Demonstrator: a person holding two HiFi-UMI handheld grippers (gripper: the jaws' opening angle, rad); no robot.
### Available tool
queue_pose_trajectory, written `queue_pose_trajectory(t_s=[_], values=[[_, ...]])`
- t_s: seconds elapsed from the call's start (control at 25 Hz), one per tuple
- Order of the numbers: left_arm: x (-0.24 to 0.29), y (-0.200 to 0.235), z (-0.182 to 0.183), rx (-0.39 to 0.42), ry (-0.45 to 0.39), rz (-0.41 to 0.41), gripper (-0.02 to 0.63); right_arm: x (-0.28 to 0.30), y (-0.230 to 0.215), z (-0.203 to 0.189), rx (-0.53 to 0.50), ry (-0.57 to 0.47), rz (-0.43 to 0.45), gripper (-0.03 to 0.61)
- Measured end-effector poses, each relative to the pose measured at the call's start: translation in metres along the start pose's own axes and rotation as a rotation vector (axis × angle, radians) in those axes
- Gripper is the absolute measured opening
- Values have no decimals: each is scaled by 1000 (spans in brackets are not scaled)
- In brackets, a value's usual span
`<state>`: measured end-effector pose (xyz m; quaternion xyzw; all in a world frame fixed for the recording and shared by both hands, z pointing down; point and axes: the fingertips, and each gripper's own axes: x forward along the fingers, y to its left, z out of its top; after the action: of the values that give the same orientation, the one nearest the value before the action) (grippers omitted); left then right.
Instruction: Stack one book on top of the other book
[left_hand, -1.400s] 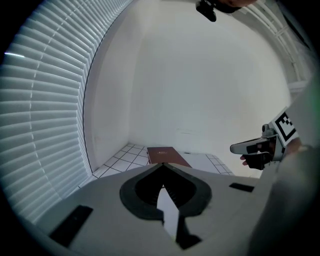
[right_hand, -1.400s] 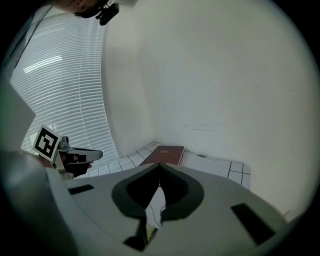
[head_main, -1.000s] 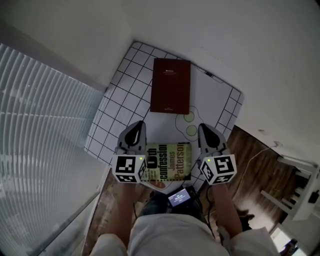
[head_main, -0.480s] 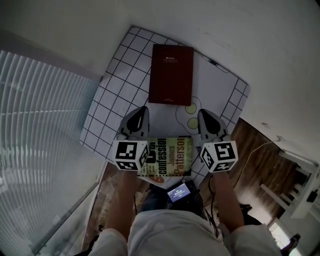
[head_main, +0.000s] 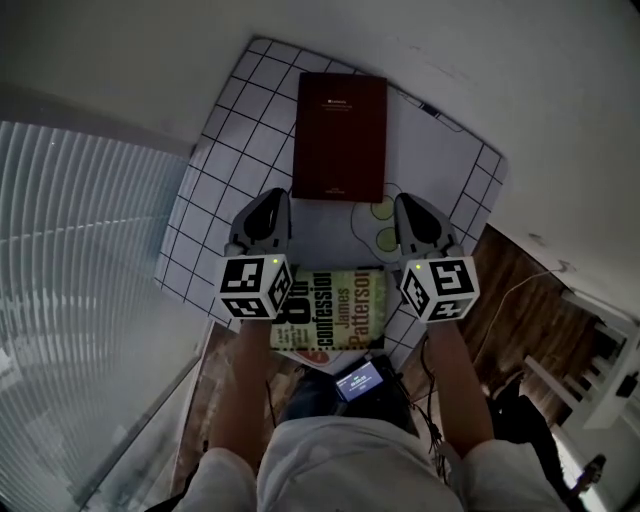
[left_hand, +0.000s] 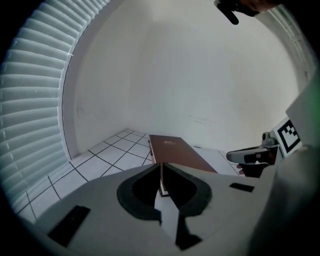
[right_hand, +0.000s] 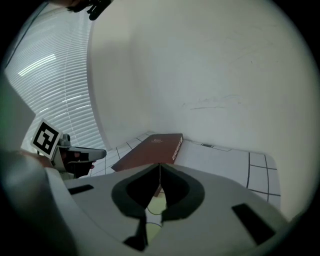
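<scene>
**Surface.** White bench (head_main: 232, 168), upper centre of the head view, with a black grid along its left and right borders and a plain middle. Two pale yellow-green circles (head_main: 381, 236) are printed on the plain part.

**Room.** White wall (head_main: 520, 80) across the top and right. Slatted blinds (head_main: 70, 260) fill the left side. Dark wood floor (head_main: 500, 300) at lower right.

**Maroon book** (head_main: 338, 137). Lies flat at upper centre of the bench. Small pale print near its top edge and on its spine, too small to read.

**Green book** (head_main: 338, 310). Lower centre, at the bench's near edge, between the two marker cubes and apart from the maroon book. Cover reads "confession" and "James Patterson"; a large figure at its left end is partly hidden.

**Left gripper** (head_main: 270, 208). Left of centre, jaws closed together with nothing between them.

**Right gripper** (head_main: 410, 208). Right of centre, jaws likewise closed and empty.

**Device** (head_main: 358, 385). Small lit screen at the person's waist, bottom centre; text unreadable.
</scene>
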<state>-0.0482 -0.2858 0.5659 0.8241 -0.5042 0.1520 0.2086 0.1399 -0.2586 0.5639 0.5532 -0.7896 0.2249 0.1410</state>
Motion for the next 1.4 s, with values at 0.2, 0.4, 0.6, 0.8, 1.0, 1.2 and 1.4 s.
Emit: queue_pose_trajectory(t_s=[0.2,0.4,0.6,0.8,1.0,1.2,1.4], values=[[11,6,-2,-20,-4,-4,11,16,-4,-2,7,-3,-5,40],[22,0,-8,-58,9,-76,156,33,3,-5,45,19,45,158],[33,-2,-10,-80,21,-98,172,54,8,-8,124,40,84,271],[44,-5,-17,-107,56,-112,206,67,10,-16,175,81,86,313],[55,-3,-23,-148,119,-92,195,73,8,-19,177,113,51,217],[56,-6,-25,-249,152,-129,135,74,6,-20,211,123,17,207],[57,-7,-25,-246,161,-136,133,75,6,-22,244,127,4,222]])
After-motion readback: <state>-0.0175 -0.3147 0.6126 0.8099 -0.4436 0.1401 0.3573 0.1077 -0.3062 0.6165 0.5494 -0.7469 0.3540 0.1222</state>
